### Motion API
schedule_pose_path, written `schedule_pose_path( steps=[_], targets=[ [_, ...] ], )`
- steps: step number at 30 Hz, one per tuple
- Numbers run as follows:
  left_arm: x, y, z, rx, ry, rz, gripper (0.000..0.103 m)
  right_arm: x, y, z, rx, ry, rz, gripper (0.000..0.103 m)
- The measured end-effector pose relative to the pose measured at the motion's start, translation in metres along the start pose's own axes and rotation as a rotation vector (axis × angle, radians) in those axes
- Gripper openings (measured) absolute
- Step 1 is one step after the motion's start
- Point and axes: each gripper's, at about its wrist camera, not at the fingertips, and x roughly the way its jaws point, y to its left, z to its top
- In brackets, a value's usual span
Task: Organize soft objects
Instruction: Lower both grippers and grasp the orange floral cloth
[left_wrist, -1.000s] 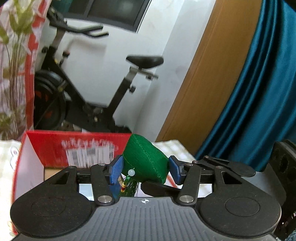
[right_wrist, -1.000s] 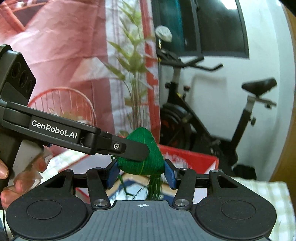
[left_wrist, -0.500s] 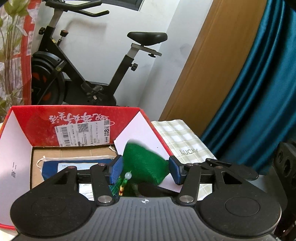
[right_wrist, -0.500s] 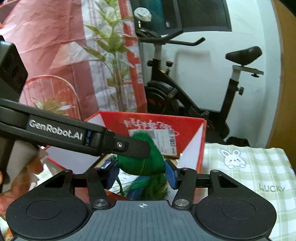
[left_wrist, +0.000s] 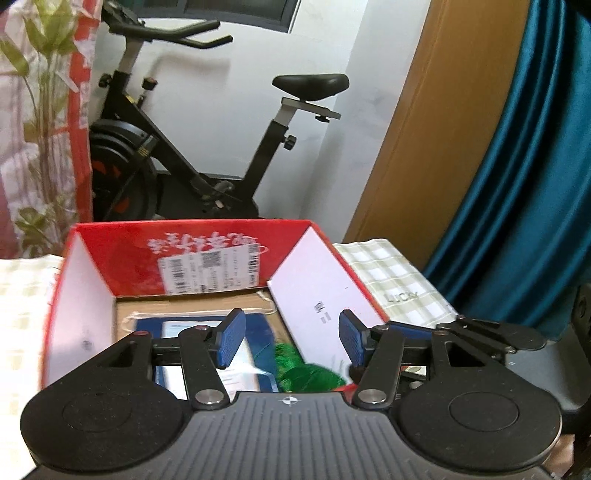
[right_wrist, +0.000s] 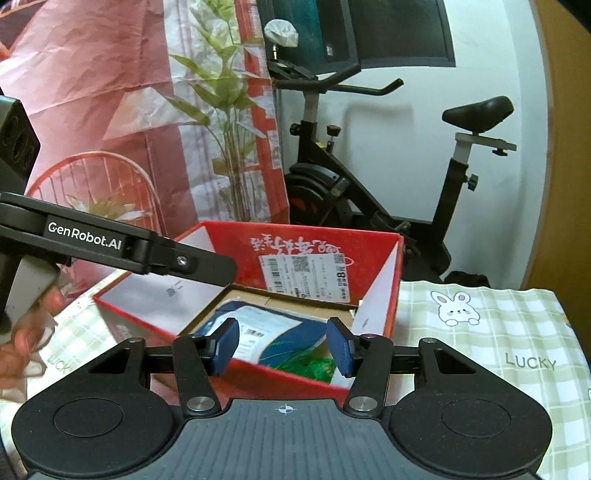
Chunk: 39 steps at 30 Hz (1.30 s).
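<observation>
The green knitted toy lies in the red box. Both the left gripper and right gripper are spread wide, holding nothing. I see nothing else waiting.

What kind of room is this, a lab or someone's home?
Most likely a home. An exercise bike stands by the wall, a teal curtain hangs to one side, and a checked cloth with a bunny print covers the surface under the red box.

Black gripper bodies, blue ribbed pads, silver screws, white "GenRobot.AI" lettering.
</observation>
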Motion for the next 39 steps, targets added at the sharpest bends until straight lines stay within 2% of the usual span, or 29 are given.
schedule_pose_path(
  steps=[8,12,20,24,30,33,39],
  targets=[
    [-0.050,0.009,-0.020,-0.021,0.014,0.031,0.059,-0.033,0.033,-0.016,0.003,0.026,0.023,0.049],
    [-0.070,0.013,-0.046,-0.046,0.047,0.038,0.059,-0.048,0.050,-0.033,0.032,0.066,0.033,0.049],
    [-0.101,0.022,-0.105,-0.085,0.068,0.071,0.059,-0.068,0.086,-0.078,-0.001,0.157,0.043,0.049],
    [-0.103,0.025,-0.132,-0.104,0.080,0.120,0.059,-0.063,0.100,-0.098,-0.055,0.207,0.016,0.049],
    [-0.095,0.040,-0.163,-0.198,0.117,0.142,0.059,-0.047,0.095,-0.112,-0.053,0.246,0.010,0.049],
    [-0.095,0.053,-0.166,-0.257,0.109,0.142,0.059,-0.042,0.090,-0.118,-0.031,0.252,0.022,0.051],
    [-0.097,0.065,-0.175,-0.309,0.112,0.117,0.060,-0.036,0.078,-0.125,0.019,0.248,0.042,0.056]
  ],
)
